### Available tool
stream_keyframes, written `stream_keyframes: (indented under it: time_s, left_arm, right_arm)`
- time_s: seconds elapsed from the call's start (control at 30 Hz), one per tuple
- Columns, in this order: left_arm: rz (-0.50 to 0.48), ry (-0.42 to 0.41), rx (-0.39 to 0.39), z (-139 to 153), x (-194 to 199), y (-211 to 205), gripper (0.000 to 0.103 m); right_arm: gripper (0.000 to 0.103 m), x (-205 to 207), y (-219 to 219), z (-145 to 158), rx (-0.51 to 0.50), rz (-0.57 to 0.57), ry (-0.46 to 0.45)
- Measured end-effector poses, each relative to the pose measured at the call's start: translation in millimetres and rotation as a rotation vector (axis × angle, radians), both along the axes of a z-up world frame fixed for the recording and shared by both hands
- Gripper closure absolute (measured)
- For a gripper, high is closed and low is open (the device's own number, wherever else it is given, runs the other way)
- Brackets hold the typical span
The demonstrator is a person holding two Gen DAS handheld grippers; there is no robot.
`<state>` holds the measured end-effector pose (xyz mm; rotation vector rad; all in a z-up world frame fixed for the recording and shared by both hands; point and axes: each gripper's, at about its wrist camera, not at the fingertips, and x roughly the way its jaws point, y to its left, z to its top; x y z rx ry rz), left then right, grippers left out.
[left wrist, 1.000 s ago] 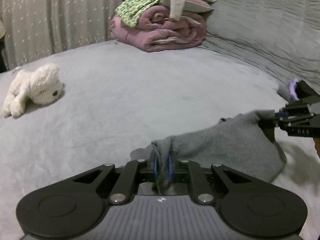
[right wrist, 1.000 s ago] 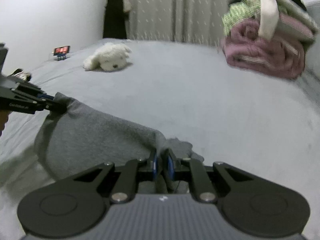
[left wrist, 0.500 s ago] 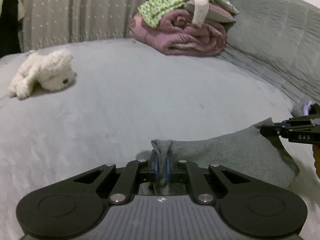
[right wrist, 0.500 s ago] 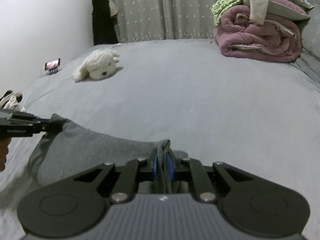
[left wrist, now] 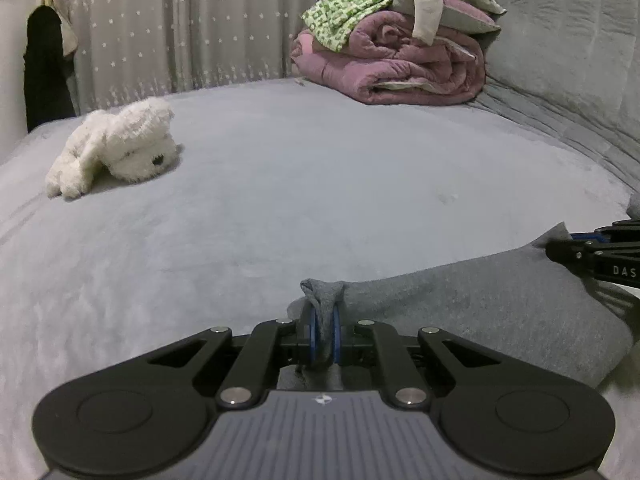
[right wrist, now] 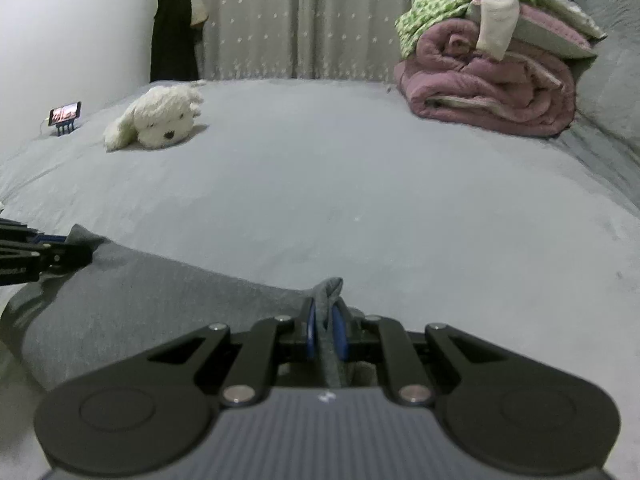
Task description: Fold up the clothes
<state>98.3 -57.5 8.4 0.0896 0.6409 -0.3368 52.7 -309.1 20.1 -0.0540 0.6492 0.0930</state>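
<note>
From the left wrist, the left gripper (left wrist: 325, 338) is clamped on a bunched corner of the grey garment (left wrist: 492, 320), which is stretched low over the bed (left wrist: 280, 200) toward the right gripper (left wrist: 560, 251). From the right wrist, the right gripper (right wrist: 325, 334) pinches the opposite corner; a white plush toy (right wrist: 158, 122) lies well beyond.

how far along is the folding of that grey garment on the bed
Early. Done: both grippers have hold of the grey knit garment, the left gripper and the right gripper each shut on a bunched corner. In hand: it hangs stretched between them, low over the grey bedspread. Left: no fold shows yet; it must be laid flat, folded and set down.
</note>
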Motion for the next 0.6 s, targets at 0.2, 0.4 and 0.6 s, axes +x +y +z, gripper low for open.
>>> stream_keyframes:
  time_s: [0.2,0.4,0.6]
  left_arm:
    - [0.018,-0.028,0.091,-11,-8,-12,0.089]
    - [0.031,-0.021,0.092,-5,-9,-8,0.078]
    - [0.085,-0.018,0.016,10,-10,5,0.078]
  right_arm:
    - [0.093,0,14,-12,-0.082,0.004,0.004]
    - [0.087,-3,21,-15,-0.125,-0.004,-0.015]
    - [0.084,-4,19,-16,-0.121,-0.027,-0.019]
